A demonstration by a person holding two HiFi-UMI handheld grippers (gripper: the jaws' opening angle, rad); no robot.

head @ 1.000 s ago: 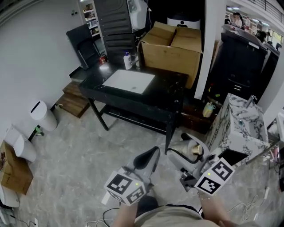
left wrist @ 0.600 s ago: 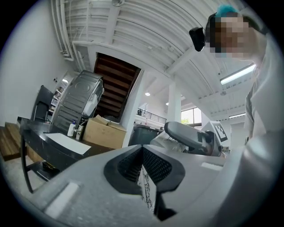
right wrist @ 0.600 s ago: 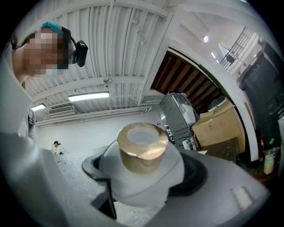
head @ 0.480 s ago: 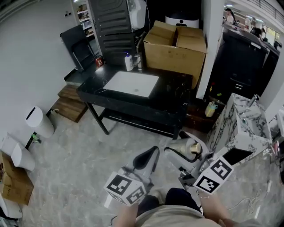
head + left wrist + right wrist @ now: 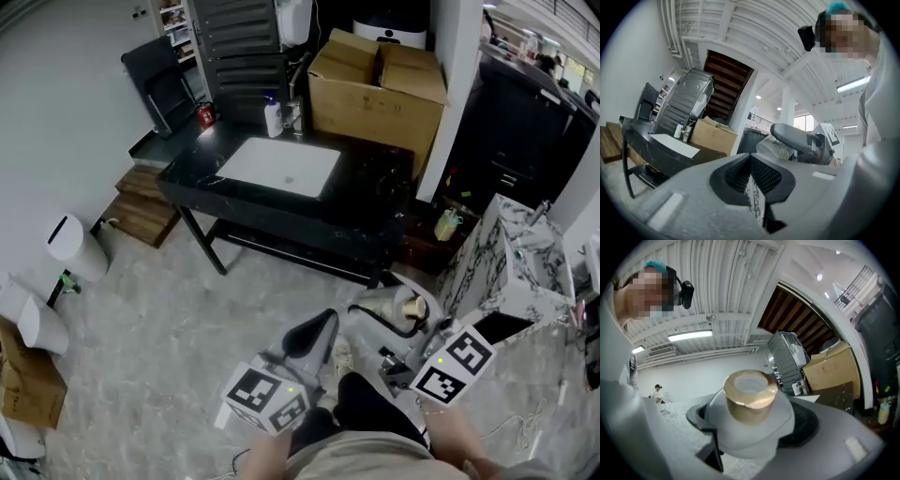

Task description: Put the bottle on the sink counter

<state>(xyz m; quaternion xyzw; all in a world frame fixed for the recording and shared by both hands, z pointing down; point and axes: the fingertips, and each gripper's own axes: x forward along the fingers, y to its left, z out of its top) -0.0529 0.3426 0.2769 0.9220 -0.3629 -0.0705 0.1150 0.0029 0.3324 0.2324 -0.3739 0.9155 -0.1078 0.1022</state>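
— Where's the bottle?
— Pinched in my right gripper; the bottle shows its gold cap to the camera; it's held well apart from the sink counter.
— And the left?
— My left gripper has its jaws pressed together on nothing; it hangs just beside the right.

A grey floor is lying near. A white wall is standing on the left. A black sink counter and a brown box are sitting far off.
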